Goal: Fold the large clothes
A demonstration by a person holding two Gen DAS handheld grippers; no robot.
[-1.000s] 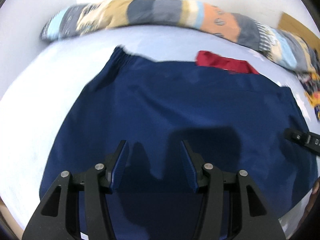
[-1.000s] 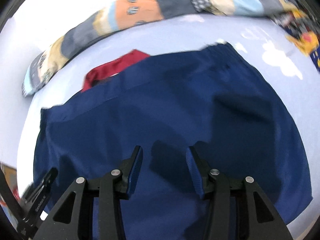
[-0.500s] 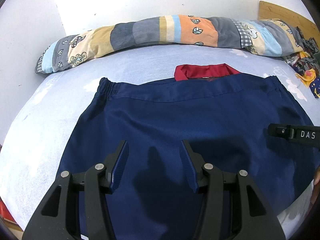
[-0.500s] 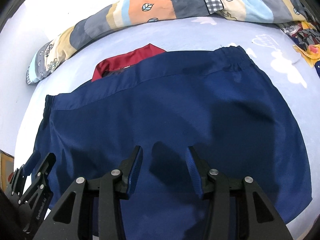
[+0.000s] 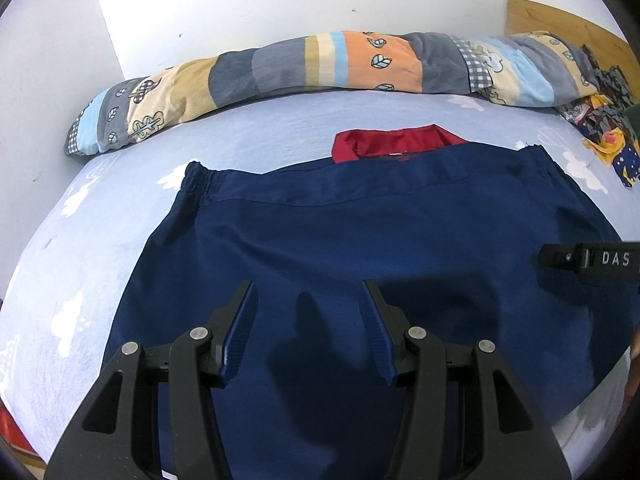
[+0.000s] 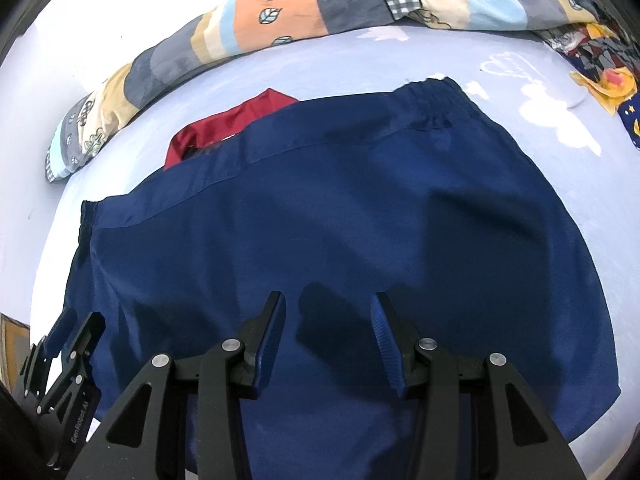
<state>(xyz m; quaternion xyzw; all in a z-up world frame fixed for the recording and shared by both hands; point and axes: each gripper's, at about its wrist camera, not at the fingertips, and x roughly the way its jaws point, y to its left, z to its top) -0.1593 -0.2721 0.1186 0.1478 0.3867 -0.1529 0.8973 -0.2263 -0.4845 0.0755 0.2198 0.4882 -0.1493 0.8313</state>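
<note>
A large navy blue garment (image 5: 360, 248) with gathered elastic cuffs lies spread flat on the bed; it also shows in the right wrist view (image 6: 340, 208). A red collar (image 5: 392, 142) shows at its far edge, also in the right wrist view (image 6: 224, 128). My left gripper (image 5: 308, 324) is open and empty, hovering over the garment's near part. My right gripper (image 6: 328, 336) is open and empty over the near part too. Each gripper shows at the edge of the other's view, the right one (image 5: 592, 260) and the left one (image 6: 64, 360).
The bed has a light blue sheet with white clouds (image 5: 100, 248). A long patchwork bolster (image 5: 320, 64) lies along the white wall at the far side. A patterned cloth (image 6: 600, 68) lies at the far right. A wooden headboard (image 5: 560, 20) stands at the right.
Both cameras have steadied and drawn back a little, so the whole far edge, collar and bolster are now in sharp view. Both grippers stay open and empty.
</note>
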